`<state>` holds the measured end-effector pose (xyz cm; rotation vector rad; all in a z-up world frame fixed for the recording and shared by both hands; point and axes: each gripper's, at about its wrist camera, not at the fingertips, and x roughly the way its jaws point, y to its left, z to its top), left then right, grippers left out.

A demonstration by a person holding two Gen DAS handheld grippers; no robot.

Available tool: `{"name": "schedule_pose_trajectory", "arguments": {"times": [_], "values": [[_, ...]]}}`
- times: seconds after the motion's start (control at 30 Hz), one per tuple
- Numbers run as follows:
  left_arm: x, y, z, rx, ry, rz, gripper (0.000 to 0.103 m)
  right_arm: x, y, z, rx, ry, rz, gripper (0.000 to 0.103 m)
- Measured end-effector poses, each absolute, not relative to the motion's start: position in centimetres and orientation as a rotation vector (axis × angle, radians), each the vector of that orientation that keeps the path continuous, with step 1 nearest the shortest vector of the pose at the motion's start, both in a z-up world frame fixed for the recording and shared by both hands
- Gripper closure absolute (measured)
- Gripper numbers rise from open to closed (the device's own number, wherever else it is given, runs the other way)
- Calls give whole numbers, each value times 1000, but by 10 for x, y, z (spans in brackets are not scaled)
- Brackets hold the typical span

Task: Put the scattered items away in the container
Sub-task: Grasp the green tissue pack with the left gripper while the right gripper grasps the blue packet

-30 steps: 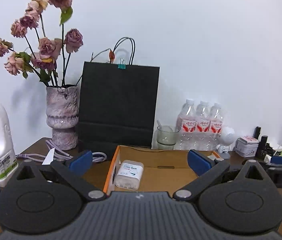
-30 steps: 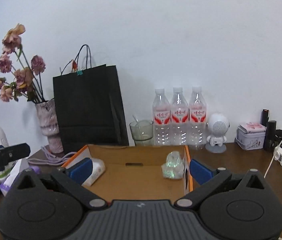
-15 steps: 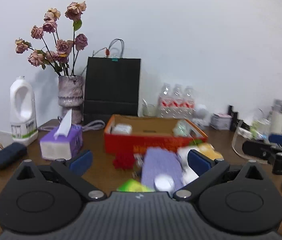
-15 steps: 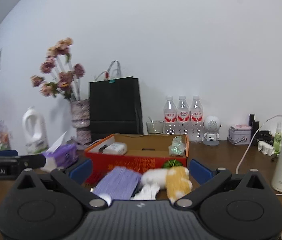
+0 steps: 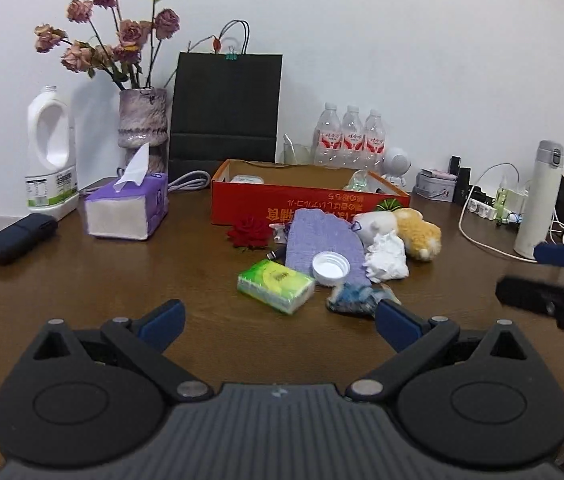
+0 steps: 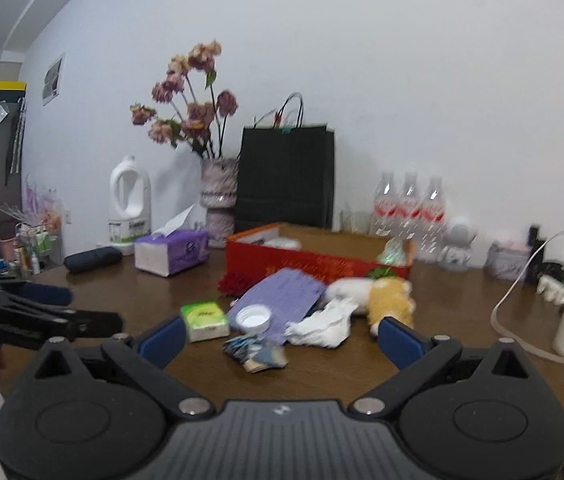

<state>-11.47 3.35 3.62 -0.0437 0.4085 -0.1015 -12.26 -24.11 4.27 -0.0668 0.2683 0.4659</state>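
Left wrist view: three water bottles [image 5: 348, 134] (upright), one red box [image 5: 306, 202].

From my left claw's view, the red box [image 5: 309, 205] carries yellow characters printed upside down on its near wall, which I can't make out. Labels on the far bottles [image 5: 349, 138] and the left jug [image 5: 51, 190] are too small to read.

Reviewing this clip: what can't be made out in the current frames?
- Red box contents: near wall hides most, both views.
- Crumpled blue wrapper: identity unclear; left claw finger overlaps its edge; blurred in right view.
- Box lettering: upside down, small.
- Right claw: blurred, cut off at left view's edge.
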Motion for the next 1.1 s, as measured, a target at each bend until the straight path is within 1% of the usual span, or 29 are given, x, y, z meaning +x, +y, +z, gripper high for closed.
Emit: {"name": "schedule_pose_trajectory", "arguments": {"times": [0.07, 0.1, 0.17, 0.23, 0.3, 0.33, 0.43, 0.47, 0.5, 0.57, 0.6, 0.67, 0.7, 0.77, 0.83, 0.97, 1.1], "values": [[-89, 34, 35, 4, 428, -135, 0, -114, -236, 39, -69, 288, 477, 2], [-75, 35, 34, 37, 434, -155, 0, -109, -233, 39, -78, 298, 483, 3], [-48, 35, 28, 93, 435, -186, 0, -94, -224, 38, -106, 329, 491, 15], [-21, 38, 19, 115, 479, -226, 0, -73, -214, 37, -126, 382, 485, 29], [4, 40, 11, 124, 533, -275, 1, -54, -206, 34, -131, 427, 496, 38], [13, 41, 7, 131, 550, -283, 3, -45, -202, 32, -133, 446, 508, 40], [30, 45, 0, 118, 605, -310, 12, -22, -187, 24, -161, 490, 552, 40], [34, 46, -2, 104, 622, -309, 22, -13, -181, 20, -170, 514, 559, 41], [35, 48, -3, 92, 636, -314, 35, -6, -175, 15, -178, 542, 564, 44], [31, 50, -2, 76, 646, -302, 36, 5, -168, 9, -190, 588, 573, 56], [27, 49, -1, 84, 645, -291, 36, 9, -166, 6, -189, 608, 574, 67], [18, 49, 2, 73, 650, -260, 36, 11, -164, 1, -188, 633, 578, 71], [13, 49, 2, 55, 657, -243, 36, 9, -163, 0, -196, 633, 582, 76], [-3, 46, 3, 45, 657, -202, 36, 4, -162, 0, -214, 639, 585, 78], [-22, 41, 3, 37, 647, -179, 36, -6, -166, 2, -207, 648, 578, 84], [-56, 30, 3, 19, 639, -120, 36, -30, -177, 4, -176, 666, 567, 87], [-77, 11, 1, 98, 618, -57, 35, -57, -190, 10, -154, 667, 532, 88]]}}
